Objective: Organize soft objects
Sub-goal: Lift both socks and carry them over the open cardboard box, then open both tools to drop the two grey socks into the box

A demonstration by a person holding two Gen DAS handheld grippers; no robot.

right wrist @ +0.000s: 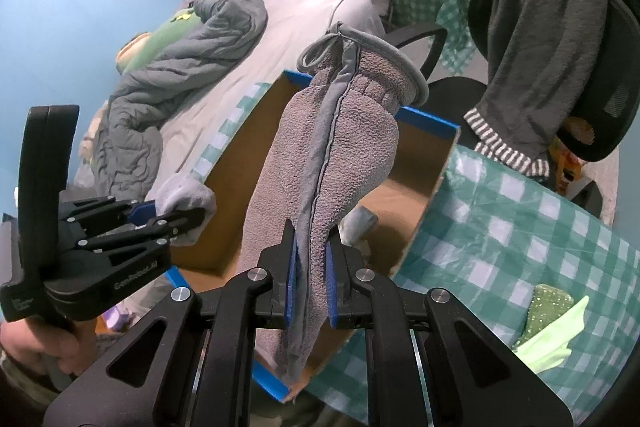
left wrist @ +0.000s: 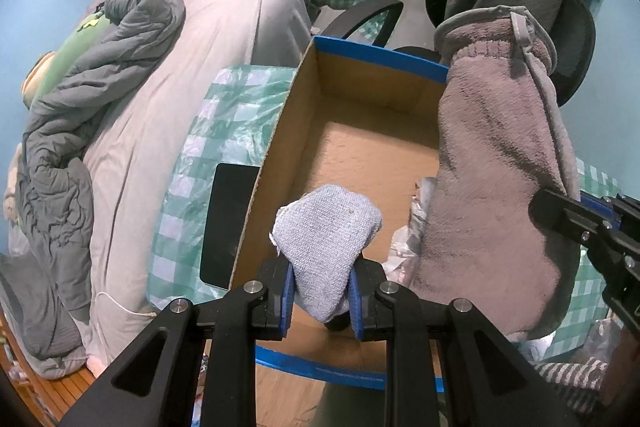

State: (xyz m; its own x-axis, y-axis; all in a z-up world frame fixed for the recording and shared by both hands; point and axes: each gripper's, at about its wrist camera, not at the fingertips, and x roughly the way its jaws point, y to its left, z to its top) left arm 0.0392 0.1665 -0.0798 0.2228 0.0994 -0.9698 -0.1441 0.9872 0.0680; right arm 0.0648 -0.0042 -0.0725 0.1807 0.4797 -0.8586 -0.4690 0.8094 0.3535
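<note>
My left gripper (left wrist: 322, 301) is shut on a small light grey knitted cloth (left wrist: 326, 233), held over the near end of an open cardboard box with blue-taped rim (left wrist: 380, 57). The same gripper (right wrist: 176, 217) and grey cloth (right wrist: 182, 197) appear at the left of the right wrist view. My right gripper (right wrist: 312, 285) is shut on a long fuzzy taupe mitt (right wrist: 340, 147) with a grey cuff and loop, hanging above the box (right wrist: 430, 125). That mitt (left wrist: 496, 179) fills the right side of the left wrist view, with the right gripper's body (left wrist: 592, 227) beside it.
The box sits on a green checked tablecloth (right wrist: 520, 227). A bed with a rumpled grey duvet (left wrist: 100, 99) lies left. An office chair draped with a dark grey blanket (right wrist: 548, 47) stands behind. Green cloths (right wrist: 552, 323) lie at right. A black tablet (left wrist: 228, 223) rests beside the box. Crumpled plastic (left wrist: 408, 247) lies inside.
</note>
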